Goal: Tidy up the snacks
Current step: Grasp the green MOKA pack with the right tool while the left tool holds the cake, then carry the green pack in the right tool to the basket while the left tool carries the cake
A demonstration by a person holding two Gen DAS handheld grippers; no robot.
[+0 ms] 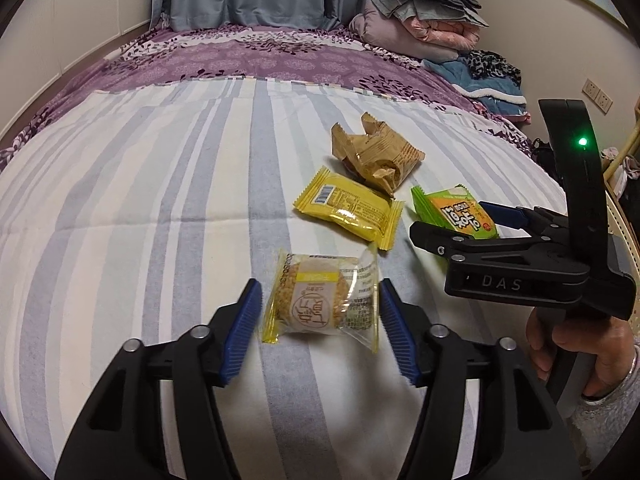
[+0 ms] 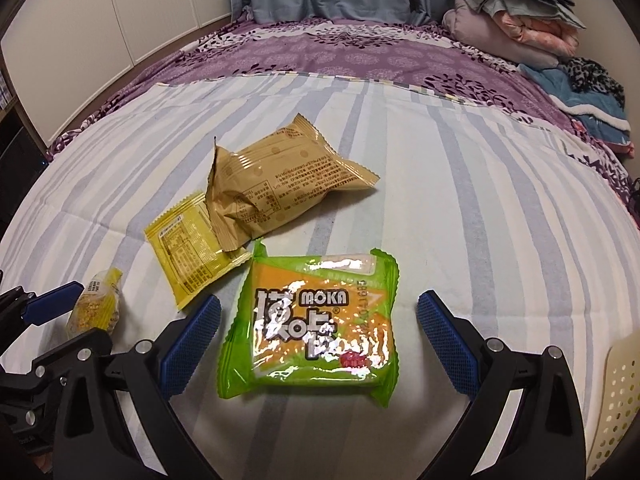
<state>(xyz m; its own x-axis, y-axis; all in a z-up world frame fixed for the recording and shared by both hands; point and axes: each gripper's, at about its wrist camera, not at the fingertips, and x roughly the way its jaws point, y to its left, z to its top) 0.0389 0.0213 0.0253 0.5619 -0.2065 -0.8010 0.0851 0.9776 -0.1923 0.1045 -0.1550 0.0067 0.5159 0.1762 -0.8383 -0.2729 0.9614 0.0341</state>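
Left wrist view gives us our left gripper spread around a clear-wrapped round pastry lying on the striped sheet; the blue pads stand just off both ends of the wrapper, not pressing it, so the jaws are released. Beyond it lie a yellow packet and a crumpled tan packet, the tan one overlapping the yellow one's far edge. To the right, our right gripper comes in sideways and covers the near part of the green MOKA packet, so only its upper half shows here. A hand grips the handle, its sleeve cut off at the frame edge.

Right wrist view shows what that one hides: the whole green MOKA packet lies flat between the right gripper fingers, with clear gaps to both pads, so these jaws too are released and hold nothing. Here the tan packet reads as much larger and its torn end is visible, resting on the yellow packet. The pastry is only a sliver at the left, half behind a left gripper finger. A cream perforated basket is cut off at the lower right; we cannot see inside it. Printed text on the tan and yellow packets is too small to read.
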